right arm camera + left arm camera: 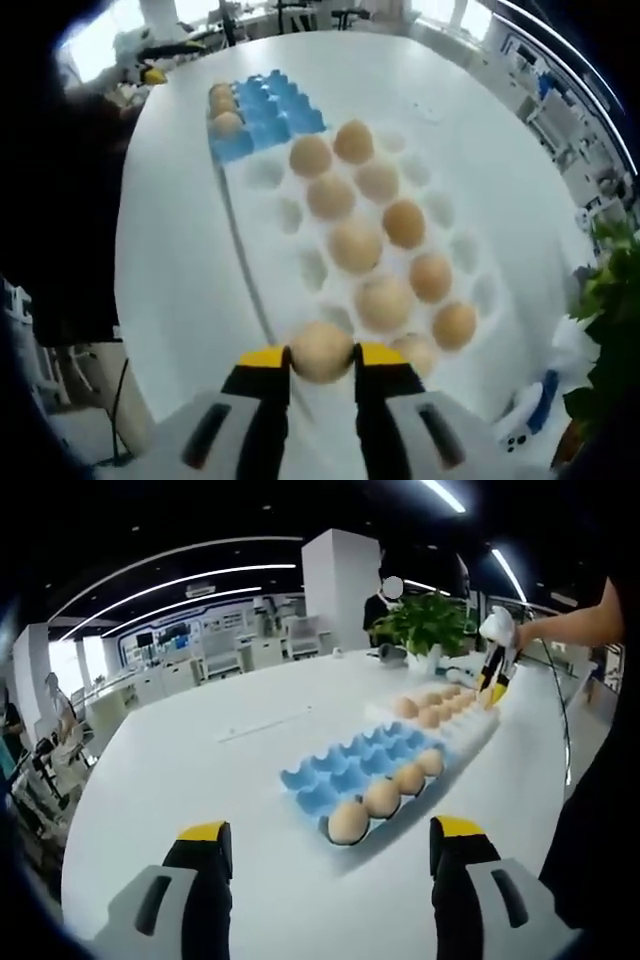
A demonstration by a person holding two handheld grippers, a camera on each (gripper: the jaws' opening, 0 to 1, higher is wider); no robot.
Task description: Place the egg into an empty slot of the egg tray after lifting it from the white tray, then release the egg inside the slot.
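Yellow-tipped jaws of your right gripper point(322, 358) are clamped on 1 egg point(321, 350), held at the near edge of the white tray point(283, 215), so the lift has started but the carry is all ahead of you. The blue egg tray point(268, 118) lies past the far end of the white one, with eggs along 1 edge and the rest of its cups open. The main risk is the grip: a smooth, rounded shell pinched between 2 narrow tips can squirt out if you tilt or jolt, and squeezing harder could crack it. Your route also passes over the eggs in the white tray, so carrying low could knock them. In the left gripper view, your left gripper point(330, 865) waits with its jaws apart, near the blue tray's filled row point(385, 798); keep it clear of the approach.
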